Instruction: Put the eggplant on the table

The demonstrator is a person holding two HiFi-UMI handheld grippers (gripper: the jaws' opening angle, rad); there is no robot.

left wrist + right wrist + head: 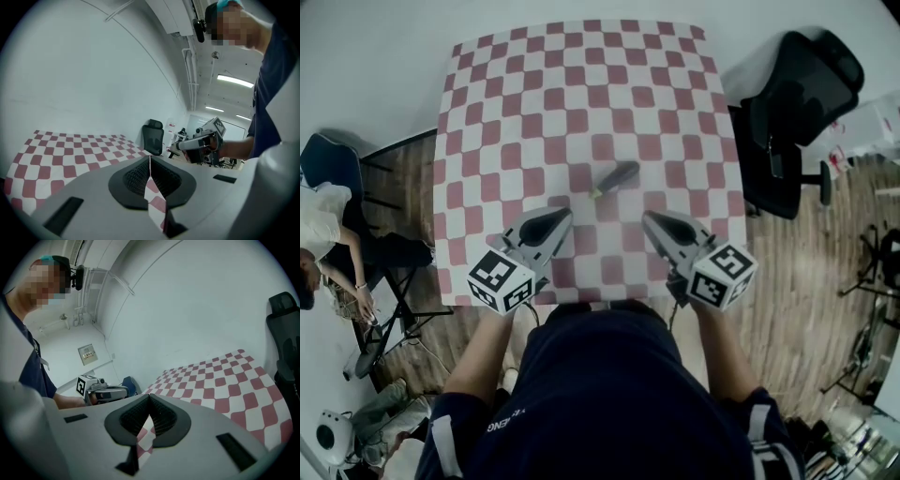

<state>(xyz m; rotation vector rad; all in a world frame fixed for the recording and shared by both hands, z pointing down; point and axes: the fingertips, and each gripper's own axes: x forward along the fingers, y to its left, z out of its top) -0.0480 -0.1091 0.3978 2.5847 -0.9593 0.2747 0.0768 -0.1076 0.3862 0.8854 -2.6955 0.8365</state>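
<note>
A dark purple eggplant (614,178) with a green stem end lies alone on the red-and-white checkered table (581,84), near its middle. My left gripper (557,218) hovers over the table's near edge, below and left of the eggplant, apart from it. Its jaws are shut with nothing between them (150,160). My right gripper (655,223) hangs at the same height, below and right of the eggplant, also shut and empty (149,398). Each gripper view catches the other gripper: the right gripper (197,143) and the left gripper (105,392). The eggplant shows in neither gripper view.
A black office chair (797,112) stands right of the table, also in the left gripper view (153,136). A seated person (323,244) and a blue chair (328,164) are at the left. Wooden floor surrounds the table, with stands and cables at the right.
</note>
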